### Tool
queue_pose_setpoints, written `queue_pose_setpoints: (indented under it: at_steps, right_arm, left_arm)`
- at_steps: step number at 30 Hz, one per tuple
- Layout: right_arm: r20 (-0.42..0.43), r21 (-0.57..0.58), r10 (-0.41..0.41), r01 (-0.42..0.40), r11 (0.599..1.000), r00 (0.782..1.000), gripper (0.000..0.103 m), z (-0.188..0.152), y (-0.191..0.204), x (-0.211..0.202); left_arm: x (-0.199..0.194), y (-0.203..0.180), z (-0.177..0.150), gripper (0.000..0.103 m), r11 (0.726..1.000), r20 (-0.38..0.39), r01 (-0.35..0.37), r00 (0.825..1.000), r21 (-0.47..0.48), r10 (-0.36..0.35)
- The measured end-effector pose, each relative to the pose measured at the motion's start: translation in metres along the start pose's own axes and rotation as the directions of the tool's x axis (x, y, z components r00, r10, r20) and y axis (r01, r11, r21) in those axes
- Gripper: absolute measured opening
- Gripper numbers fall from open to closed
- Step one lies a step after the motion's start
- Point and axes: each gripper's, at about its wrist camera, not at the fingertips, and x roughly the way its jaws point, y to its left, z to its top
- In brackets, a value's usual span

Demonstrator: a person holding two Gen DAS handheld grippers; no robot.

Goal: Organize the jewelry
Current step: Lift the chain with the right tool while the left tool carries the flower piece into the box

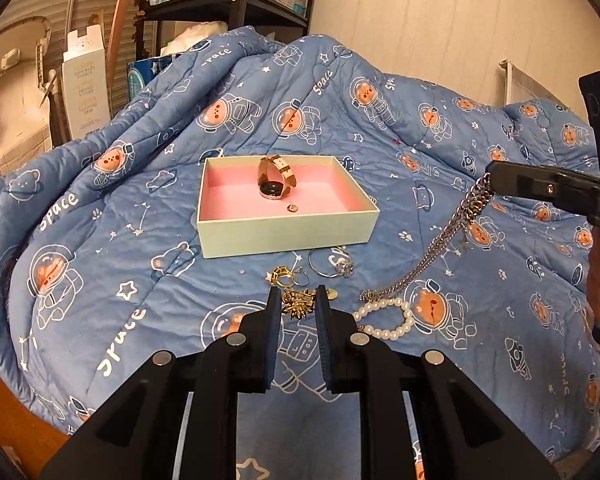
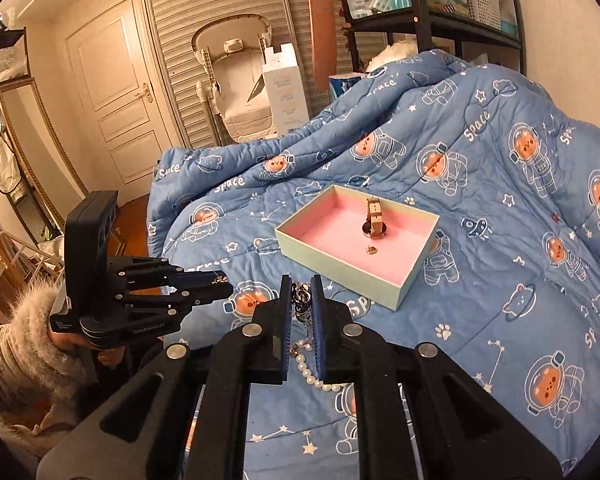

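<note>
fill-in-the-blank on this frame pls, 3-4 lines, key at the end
1. The right gripper is shut on a silver ____.
2. The watch stands inside the box, whose lining is ____.
3. The pearl bracelet lies on the ____, outside the box.
4. The gold charm sits between the fingers of the ____ gripper.

Missing words: chain; pink; blanket; left

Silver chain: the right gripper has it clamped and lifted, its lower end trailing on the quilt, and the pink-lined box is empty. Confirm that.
Not quite. The pink-lined box is not empty: the left wrist view shows a watch and a small charm inside it. The rest holds: the right gripper is shut on the silver chain, whose lower end trails on the quilt.
</note>
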Motion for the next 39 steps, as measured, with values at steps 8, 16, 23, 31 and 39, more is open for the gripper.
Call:
queue_pose_setpoints:
  at_steps: [8, 16, 23, 31, 39]
  right_arm:
    - [0.067, -0.054, 0.012, -0.009, 0.999, 0.998, 0.010, 0.037, 0.012, -0.017]
    - [0.127, -0.084, 0.001, 0.010, 0.996, 0.992, 0.010, 0.072, 0.014, -0.017]
    - [0.190, -0.097, -0.031, 0.050, 0.994, 0.981, 0.010, 0.117, 0.003, -0.013]
    - [0.133, -0.057, -0.107, 0.116, 0.992, 0.985, 0.010, 0.132, -0.026, 0.036]
    - [0.034, 0.020, -0.130, 0.130, 0.991, 0.991, 0.010, 0.110, -0.056, 0.086]
  left_arm:
    - [-0.016, 0.003, 0.034, 0.016, 0.999, 0.044, 0.032, 0.999, 0.006, -0.032]
    - [-0.014, 0.009, 0.069, 0.016, 0.998, 0.066, 0.059, 0.996, -0.002, -0.058]
    - [0.004, 0.017, 0.104, 0.016, 0.999, 0.065, 0.048, 0.997, 0.002, -0.048]
    - [0.049, 0.036, 0.126, 0.016, 0.999, 0.001, 0.022, 1.000, -0.034, -0.022]
    - [0.103, 0.052, 0.119, 0.016, 0.996, -0.108, 0.006, 0.994, -0.086, -0.015]
